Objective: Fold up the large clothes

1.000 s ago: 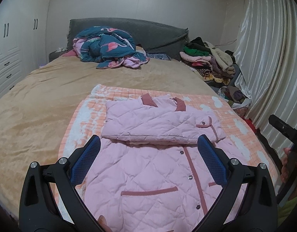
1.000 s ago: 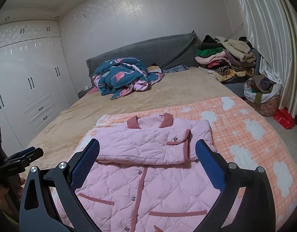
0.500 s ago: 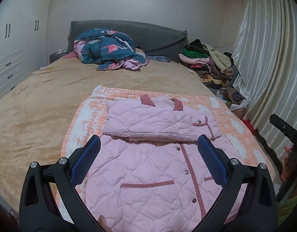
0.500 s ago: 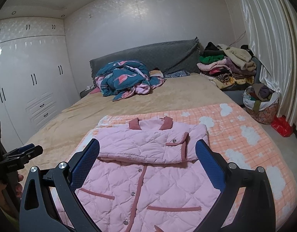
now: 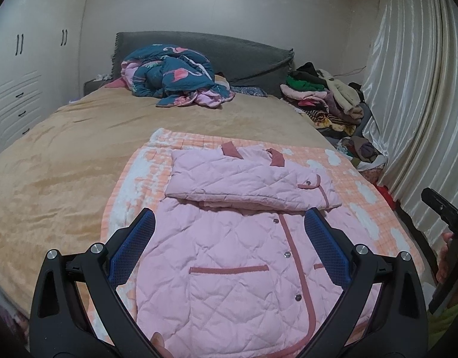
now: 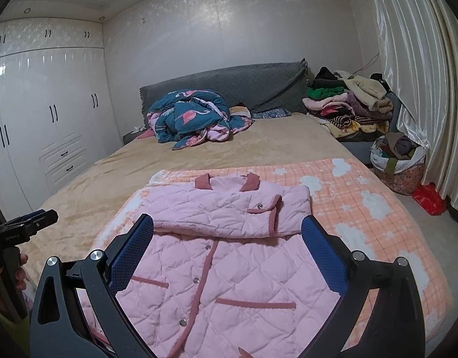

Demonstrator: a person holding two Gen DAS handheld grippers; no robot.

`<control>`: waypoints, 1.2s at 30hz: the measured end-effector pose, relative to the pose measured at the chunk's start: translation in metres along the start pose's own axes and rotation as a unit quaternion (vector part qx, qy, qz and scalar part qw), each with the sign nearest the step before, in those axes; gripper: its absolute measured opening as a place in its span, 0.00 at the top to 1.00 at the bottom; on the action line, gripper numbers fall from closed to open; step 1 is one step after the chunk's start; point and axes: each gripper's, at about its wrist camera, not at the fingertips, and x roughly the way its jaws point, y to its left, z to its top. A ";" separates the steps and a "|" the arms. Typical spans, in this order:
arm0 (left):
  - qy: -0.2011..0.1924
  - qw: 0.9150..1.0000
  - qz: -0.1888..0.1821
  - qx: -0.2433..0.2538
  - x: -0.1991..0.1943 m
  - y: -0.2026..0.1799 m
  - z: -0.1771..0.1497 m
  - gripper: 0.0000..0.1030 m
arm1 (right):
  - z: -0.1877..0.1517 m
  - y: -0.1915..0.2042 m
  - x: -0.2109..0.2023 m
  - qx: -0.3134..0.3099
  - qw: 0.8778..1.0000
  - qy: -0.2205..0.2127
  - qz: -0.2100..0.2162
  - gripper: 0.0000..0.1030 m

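Across the tan bed (image 5: 64, 155) an orange checked blanket (image 6: 363, 208) is spread at the near end, apparently as a flat folding surface. On it the pink quilted jacket (image 5: 229, 268) is laid front up, collar toward 12 o'clock, hem nearest the cameras. Both sleeves (image 6: 229, 211) are already folded across the chest, so a bottom-to-top fold is judged to be left. A teal flamingo quilt (image 5: 172, 77) is bunched at 12 o'clock by the headboard, well apart from the work. A clothes pile (image 6: 348, 104) is stacked at 2 o'clock, off the bed.

The left gripper (image 5: 229, 247) and right gripper (image 6: 227, 247) are held above the lower jacket, jaws spread wide, nothing grasped, presumably poised for the hem.
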 end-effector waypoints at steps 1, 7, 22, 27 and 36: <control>0.001 1.000 0.001 0.000 0.000 -0.001 -0.001 0.09 | -0.001 -0.002 -0.002 0.000 1.000 0.001 0.000 0.04; 0.005 1.000 0.007 0.010 -0.002 -0.010 -0.010 0.09 | -0.009 -0.015 -0.015 0.003 1.000 0.001 -0.004 0.04; 0.037 0.999 0.008 0.013 0.006 -0.018 -0.041 0.09 | -0.030 -0.055 -0.039 0.016 0.999 0.015 -0.040 0.04; 0.052 0.998 0.019 0.022 0.010 -0.018 -0.056 0.09 | -0.045 -0.067 -0.040 0.022 0.998 0.034 -0.050 0.04; 0.086 0.995 0.040 0.029 0.021 -0.009 -0.084 0.09 | -0.071 -0.080 -0.027 0.028 0.996 0.070 -0.054 0.04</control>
